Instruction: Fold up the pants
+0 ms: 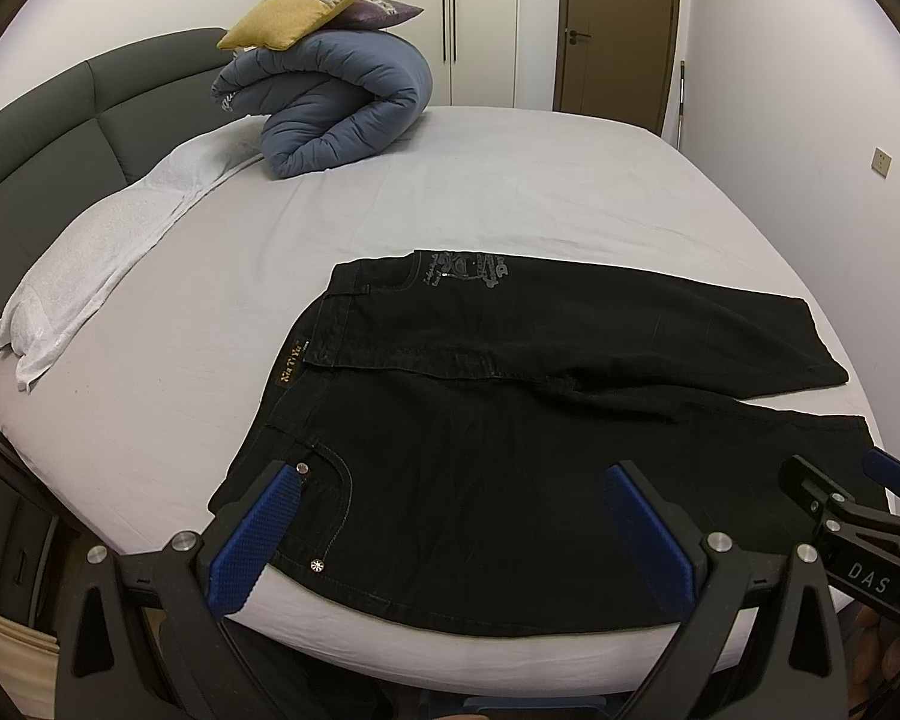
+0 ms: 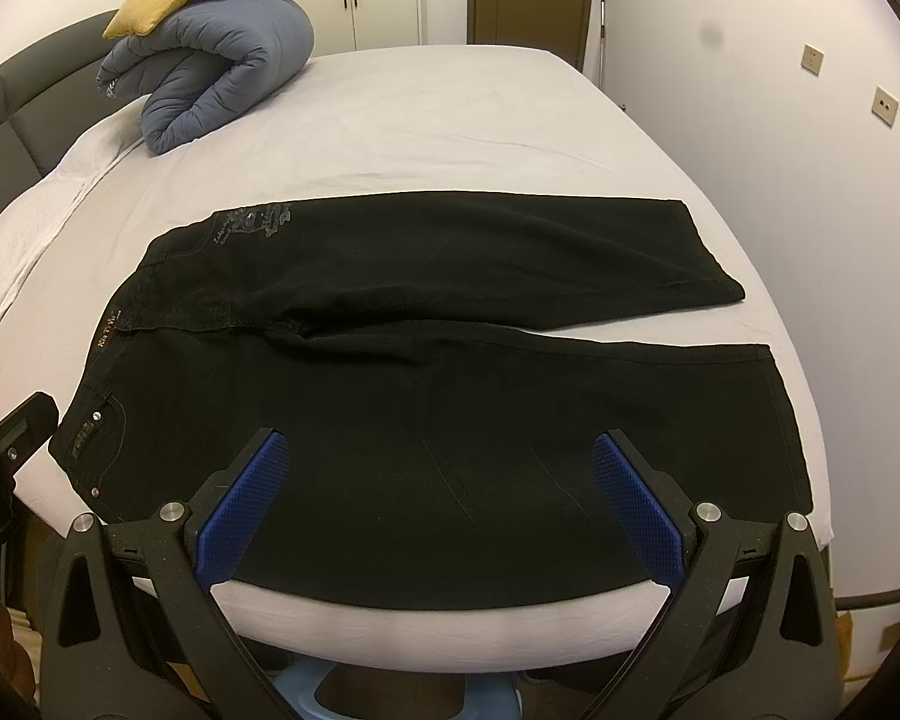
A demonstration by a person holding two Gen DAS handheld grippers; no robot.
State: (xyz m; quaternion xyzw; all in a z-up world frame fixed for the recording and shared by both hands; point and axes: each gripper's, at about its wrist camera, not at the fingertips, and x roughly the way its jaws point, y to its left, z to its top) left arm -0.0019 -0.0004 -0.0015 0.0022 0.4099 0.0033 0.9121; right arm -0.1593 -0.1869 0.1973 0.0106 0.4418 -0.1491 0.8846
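Note:
Black pants [image 1: 510, 420] lie flat on the bed's near part, waistband to the left, both legs stretched to the right and slightly apart. They also show in the right wrist view [image 2: 426, 360]. My left gripper [image 1: 450, 498] is open and empty, hovering above the near hip and pocket area. My right gripper [image 2: 441, 468] is open and empty, hovering above the near leg. The right gripper also shows at the right edge of the left wrist view [image 1: 840, 492].
The bed has a pale sheet [image 1: 450, 192]. A rolled blue duvet [image 1: 342, 102] with a yellow cushion [image 1: 306, 9] sits at the far left by the dark headboard [image 1: 60, 138]. A white towel [image 1: 108, 246] lies along the left side. A wall [image 2: 780, 120] stands right.

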